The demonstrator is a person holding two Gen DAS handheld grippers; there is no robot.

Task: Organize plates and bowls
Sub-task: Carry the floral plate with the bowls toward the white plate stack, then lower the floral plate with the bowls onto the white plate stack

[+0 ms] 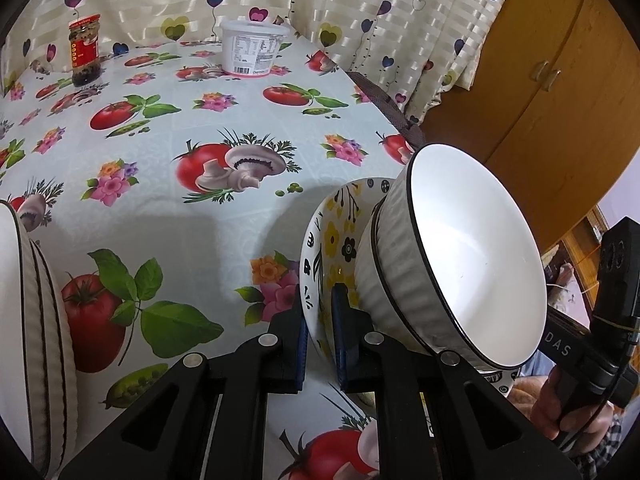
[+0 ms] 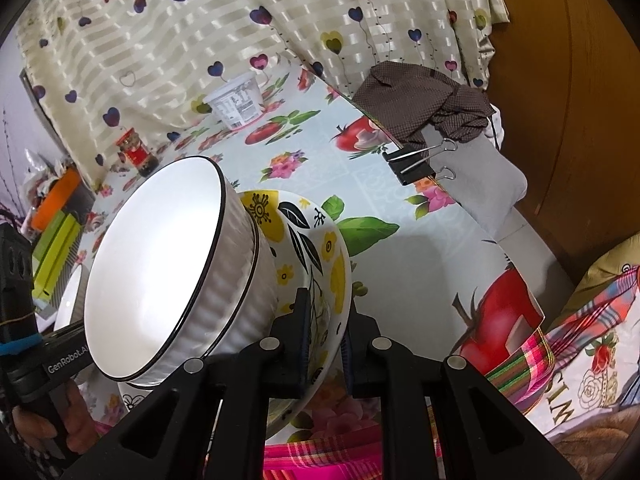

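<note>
Gripping the floral bowl (image 1: 320, 248) rim, both tools shut

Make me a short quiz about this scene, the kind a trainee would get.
1. True or false: the left gripper and the right gripper both pinch the rim of the flowered plate.
2. What rests on that plate? A) a glass jar B) stacked white ribbed bowls C) a binder clip
3. Which lidded container stands at the far side of the table, beside the curtain?

Key: 1 true. 2 B. 3 the white plastic tub.
</note>
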